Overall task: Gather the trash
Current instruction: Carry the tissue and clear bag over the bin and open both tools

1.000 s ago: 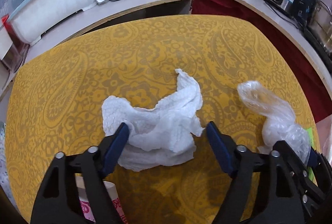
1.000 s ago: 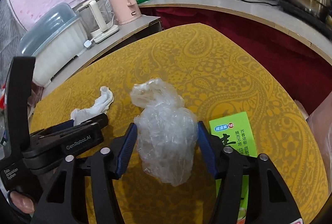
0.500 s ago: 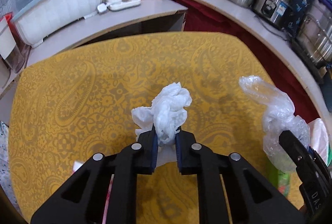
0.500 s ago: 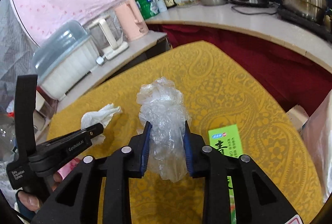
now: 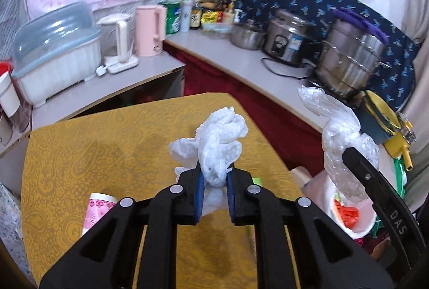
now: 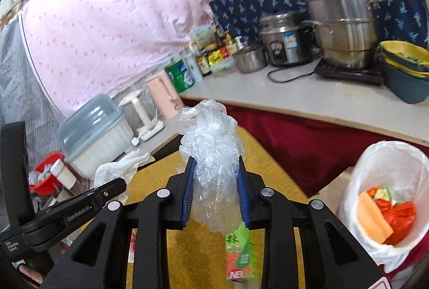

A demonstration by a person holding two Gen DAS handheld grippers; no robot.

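Note:
My left gripper is shut on a crumpled white paper towel, held up in the air above the yellow patterned table. My right gripper is shut on a crumpled clear plastic bag, also lifted off the table. From the left wrist view the plastic bag and the right gripper's arm show at the right. The right wrist view shows the paper towel and the left gripper at the left. A bin lined with a white bag, holding orange and red waste, stands low at the right beyond the table edge.
A green carton and a pink paper cup lie on the table. Behind run counters with a dish box, kettles, bottles, a rice cooker and steel pots. A red cloth hangs below the counter.
Both grippers closed on their items, the left on the paper towel and the right on the plastic bag, then lifted them well above the table. The bin has come into view.

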